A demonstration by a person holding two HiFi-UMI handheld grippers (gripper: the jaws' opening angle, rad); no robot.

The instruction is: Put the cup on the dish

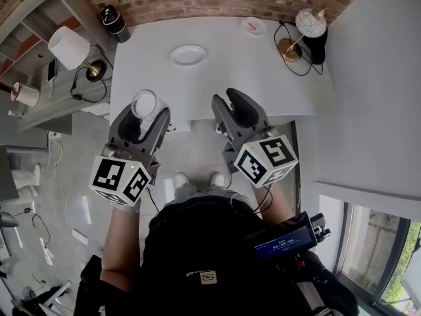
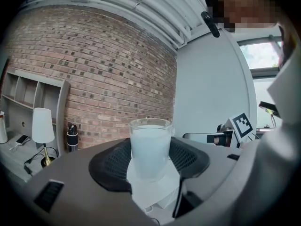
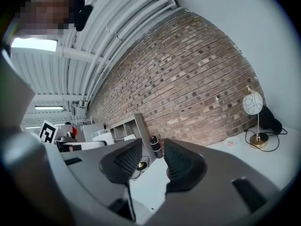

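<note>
My left claw [image 1: 146, 114] sits in the left middle of the head view. It is spread as wide as it goes, with one pad on each side of the cup [image 2: 149, 149]. The pads are just beside the glass. I do not think they squeeze it yet. My right claw [image 3: 153, 147] is in the middle of the head view, in front of the desk [image 1: 223, 64]. Its two sides are only a little apart and there is nothing between them.

The cup is at the near edge of the desk, toward its left end. It stands straight up. Its open mouth faces up, so from the head view it looks like a white ring. Its long way runs up and down. The glass looks milky, and I cannot tell if there is anything in it.

So I think I am at the grabbing step. The carrying is not done.

Next I need to close my left claw gently on the cup's sides, tight enough that it does not slip. Then I lift it a bit and keep it standing straight so it does not tip.

The dish [image 1: 189, 55] is further off, in the upper middle of the head view, well apart from the cup. It is white, flat and bare. I must take the cup up the frame and a little to the right, then set it down in the middle of the dish.
</note>
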